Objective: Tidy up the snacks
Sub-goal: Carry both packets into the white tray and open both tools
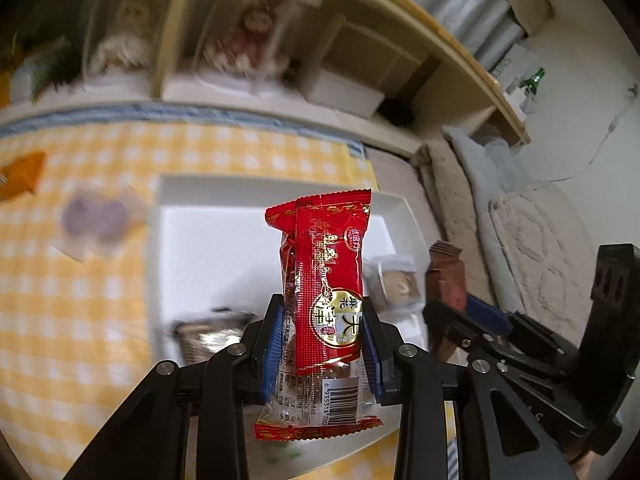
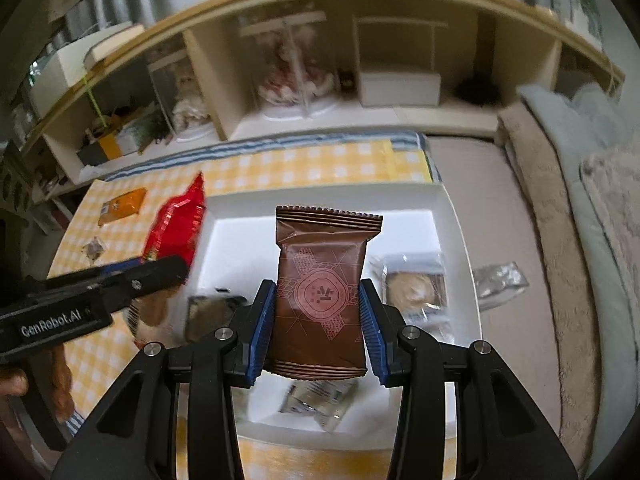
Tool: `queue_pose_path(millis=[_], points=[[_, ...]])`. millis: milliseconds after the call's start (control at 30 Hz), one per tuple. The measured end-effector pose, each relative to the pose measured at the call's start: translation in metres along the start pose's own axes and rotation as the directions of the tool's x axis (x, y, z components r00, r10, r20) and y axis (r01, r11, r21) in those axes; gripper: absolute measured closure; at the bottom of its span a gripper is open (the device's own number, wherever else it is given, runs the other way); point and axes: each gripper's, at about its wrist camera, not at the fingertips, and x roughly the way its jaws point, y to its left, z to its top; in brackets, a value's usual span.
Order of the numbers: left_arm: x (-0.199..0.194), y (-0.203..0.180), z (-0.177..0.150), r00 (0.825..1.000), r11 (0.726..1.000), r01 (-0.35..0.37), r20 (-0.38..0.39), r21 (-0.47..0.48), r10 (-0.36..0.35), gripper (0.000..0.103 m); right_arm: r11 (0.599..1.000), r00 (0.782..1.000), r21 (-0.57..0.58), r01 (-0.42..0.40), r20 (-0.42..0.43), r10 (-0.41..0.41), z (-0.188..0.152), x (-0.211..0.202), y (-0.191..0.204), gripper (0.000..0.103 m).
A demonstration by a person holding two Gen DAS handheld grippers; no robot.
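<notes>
Left gripper (image 1: 320,344) is pinching a red snack pack (image 1: 326,280), long axis upright along the fingers; the white tray (image 1: 192,200) sits right below and ahead of it; right gripper (image 2: 318,332) is clamped on a brown snack pack (image 2: 322,292), also upright, hanging over the tray's middle, so I'd guess it's the closer one to drop.

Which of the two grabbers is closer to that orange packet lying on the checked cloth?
Left. The left gripper, holding the red packet, is nearer the orange packet; the right gripper sits over the white tray, farther away.
</notes>
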Motion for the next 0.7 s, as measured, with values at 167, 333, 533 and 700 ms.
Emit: queue_pose_path(millis=[167,333,533,700], points=[[0.054,0.011,0.005,0.998,0.997,0.037,-0.054,-0.075,-0.041,0.068,0.999,0.999,0.031,-0.015,-0.039,0.017,-0.008,0.017,-0.020,0.061],[0.095,0.028,0.012,0.997,0.991,-0.012,-0.071,-0.131,0.002,0.068,0.999,0.996,0.039,-0.034,-0.077,0.037,-0.011,0.039,-0.028,0.061],[0.119,0.051,0.025,0.997,0.984,-0.049,-0.074,-0.172,0.036,0.068,0.998,0.992,0.034,-0.057,-0.107,0.060,-0.007,0.064,-0.027,0.061],[0.123,0.049,0.027,0.998,0.989,-0.045,-0.056,-0.142,0.037,0.059,0.995,0.991,0.050,-0.085,-0.103,0.090,-0.001,0.077,-0.027,0.059]])
